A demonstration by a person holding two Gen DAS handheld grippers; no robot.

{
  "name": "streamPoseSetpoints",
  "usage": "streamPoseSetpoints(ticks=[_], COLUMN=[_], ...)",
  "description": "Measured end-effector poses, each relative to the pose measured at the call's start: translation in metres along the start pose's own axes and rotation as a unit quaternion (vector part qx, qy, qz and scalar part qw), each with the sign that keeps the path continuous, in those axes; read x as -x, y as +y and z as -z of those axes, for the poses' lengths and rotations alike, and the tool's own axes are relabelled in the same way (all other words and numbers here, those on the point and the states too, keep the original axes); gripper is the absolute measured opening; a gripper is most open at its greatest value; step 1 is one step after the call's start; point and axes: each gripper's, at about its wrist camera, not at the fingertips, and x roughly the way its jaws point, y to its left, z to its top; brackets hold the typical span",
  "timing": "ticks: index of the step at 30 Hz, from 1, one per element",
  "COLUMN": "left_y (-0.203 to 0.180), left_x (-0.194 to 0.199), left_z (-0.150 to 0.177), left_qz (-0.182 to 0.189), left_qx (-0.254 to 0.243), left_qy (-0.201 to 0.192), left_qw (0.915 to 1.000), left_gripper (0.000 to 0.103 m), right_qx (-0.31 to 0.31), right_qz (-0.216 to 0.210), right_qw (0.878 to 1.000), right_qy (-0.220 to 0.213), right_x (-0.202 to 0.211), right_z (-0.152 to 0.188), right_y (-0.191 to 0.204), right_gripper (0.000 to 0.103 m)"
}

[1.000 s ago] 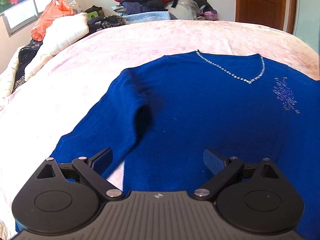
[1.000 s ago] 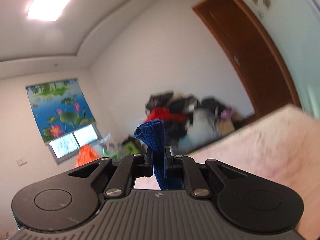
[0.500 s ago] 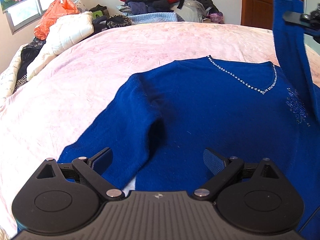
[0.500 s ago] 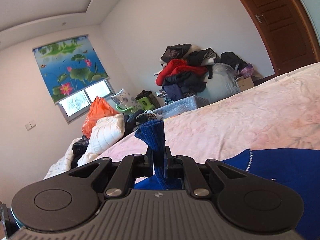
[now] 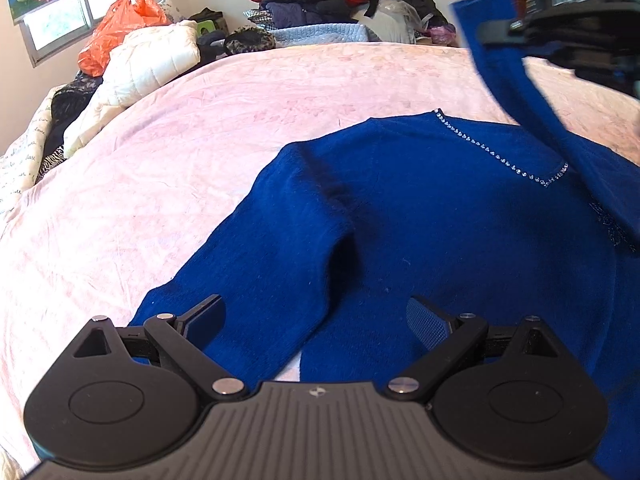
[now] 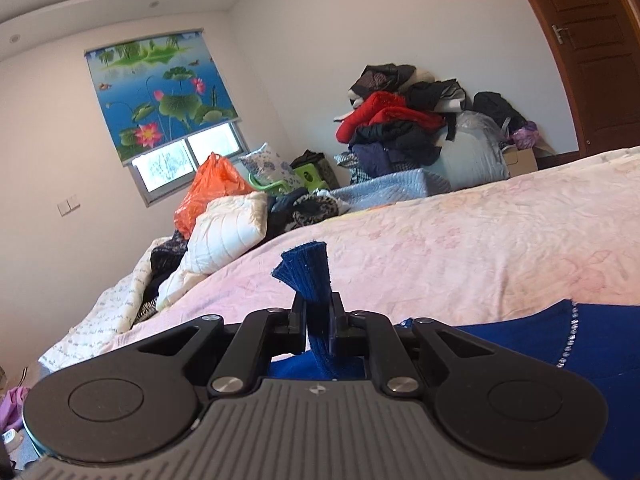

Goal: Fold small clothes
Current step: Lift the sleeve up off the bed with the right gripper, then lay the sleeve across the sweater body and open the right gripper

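I see a fuzzy knit blue sweater [image 5: 420, 216] on a soft, matt pink bedspread [image 5: 200, 140]; my grippers' bodies are matt black plastic.

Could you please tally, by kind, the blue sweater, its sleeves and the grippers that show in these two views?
Blue sweater: 1
Sleeves: 2, the left sleeve flat on the bed, the right sleeve lifted
Grippers: 2, the left gripper open, the right gripper shut on the right sleeve's cuff
Total: 5
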Motion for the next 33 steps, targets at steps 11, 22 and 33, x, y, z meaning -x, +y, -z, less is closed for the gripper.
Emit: streamPoseSetpoints(ticks=[11,22,33], left_y=[0.03,0.037,0.032], left_x=[0.001,0.008,0.023], left_z=[0.008,0.015,0.022], left_qz=[0.024,0.001,-0.017], left_qx=[0.036,0.032,0.029], left_qy=[0.028,0.026,0.018], left_qw=[0.9987,0.9991,0.9993], left_gripper=[0.098,0.098,0.098], right_qx=[0.042,-0.023,-0.041], right_qz=[0.012,-0.032,-0.027], right_qw=[0.995,0.991,0.981], right_qy=[0.091,0.131,0.188], right_x=[-0.073,-0.066,-0.063], right_z=[0.044,0.054,0.071], right_y=[0.024,0.023,0.029], right_gripper=[0.019,0.046,0.062])
